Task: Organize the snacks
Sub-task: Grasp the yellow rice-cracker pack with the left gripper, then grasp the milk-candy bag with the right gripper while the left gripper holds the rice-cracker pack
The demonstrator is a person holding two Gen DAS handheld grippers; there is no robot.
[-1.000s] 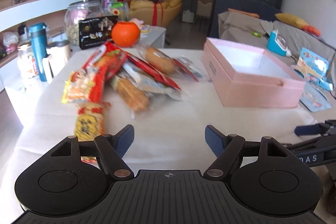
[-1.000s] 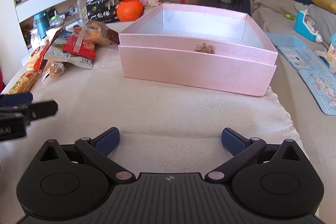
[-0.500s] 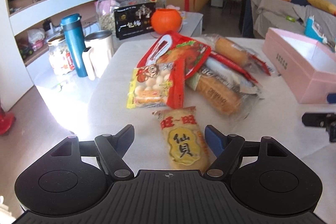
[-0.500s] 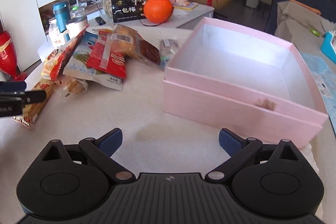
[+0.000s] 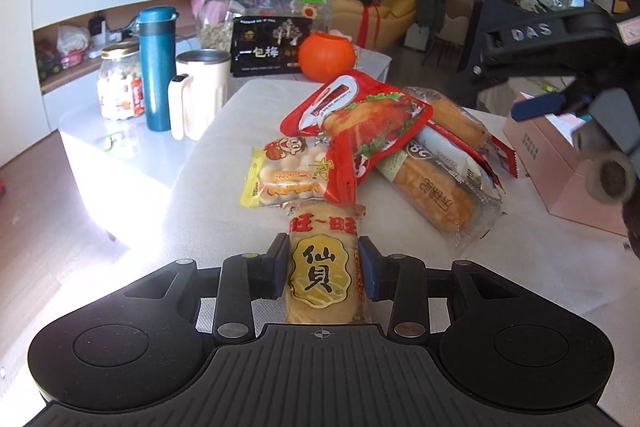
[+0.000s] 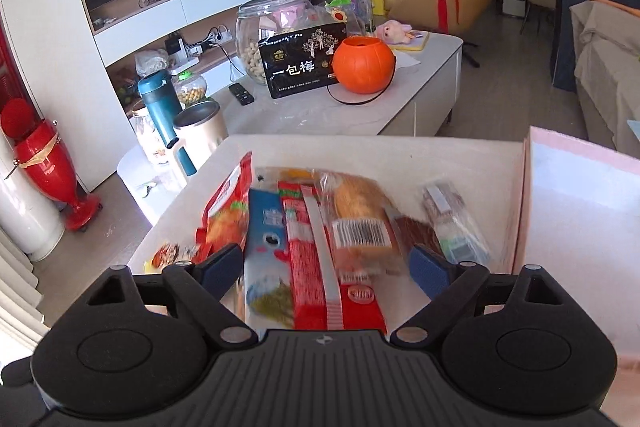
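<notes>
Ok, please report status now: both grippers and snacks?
Left gripper shut on rice cracker pack. Right gripper open above snack pile. Pink box open, nothing blocking.

Yellow rice-cracker packet (image 5: 322, 269) flat on cloth, nearest end of overlapping snack pile (image 5: 384, 143), pink box (image 5: 560, 171) beside

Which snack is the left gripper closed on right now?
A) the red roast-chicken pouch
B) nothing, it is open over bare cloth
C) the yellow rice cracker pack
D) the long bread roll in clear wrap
C: in the left wrist view the left gripper has both pads pressed against the sides of the yellow rice cracker pack; the red roast-chicken pouch lies beyond it.
</notes>
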